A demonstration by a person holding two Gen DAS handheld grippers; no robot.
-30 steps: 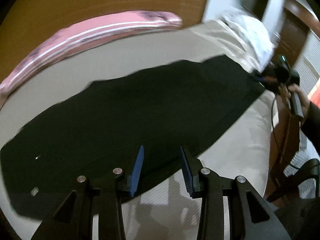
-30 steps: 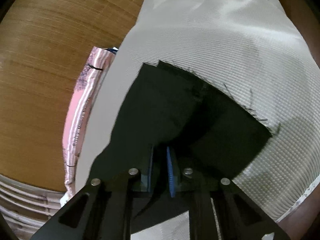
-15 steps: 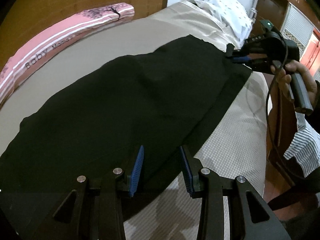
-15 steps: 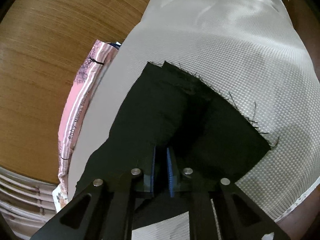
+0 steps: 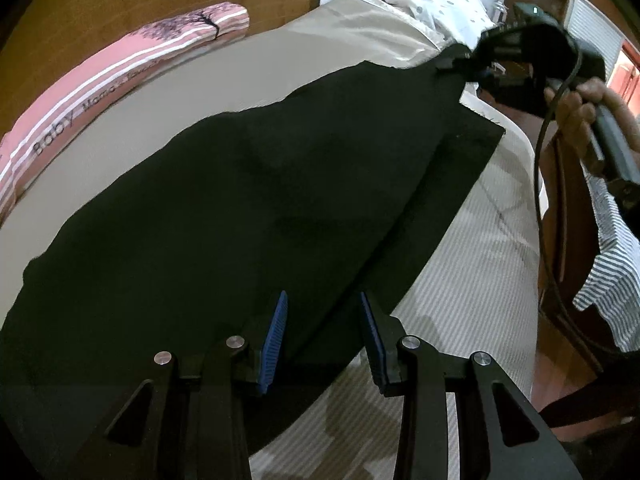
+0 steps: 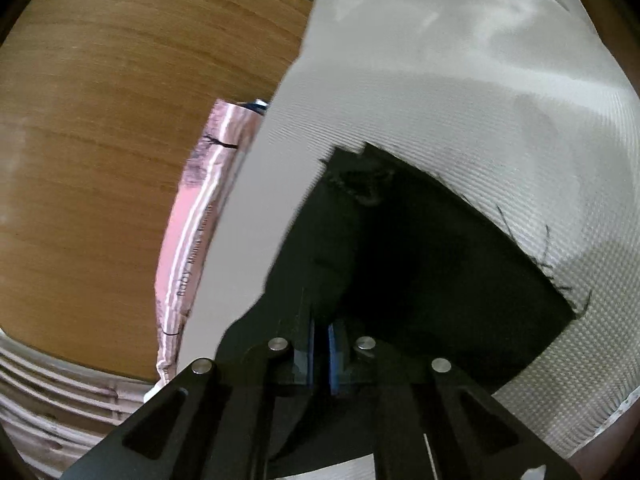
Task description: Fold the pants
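Note:
Black pants lie spread along the beige bed. My left gripper hovers open over their near edge, with nothing pinched between its blue pads. In the left wrist view my right gripper is at the far right end, holding a corner of the pants pulled up into a peak. In the right wrist view the right gripper has its jaws closing tight on the black pants, whose frayed hem lies on the bed.
A pink striped pillow lies along the wooden headboard on the far side. A white dotted pillow sits at the bed's far end. A person's hand and a striped sleeve are beyond the bed's right edge.
My left gripper has slid along the pants and dropped closer to their near edge, still open. The right gripper's pads have pressed together on the fabric and the held corner has risen.

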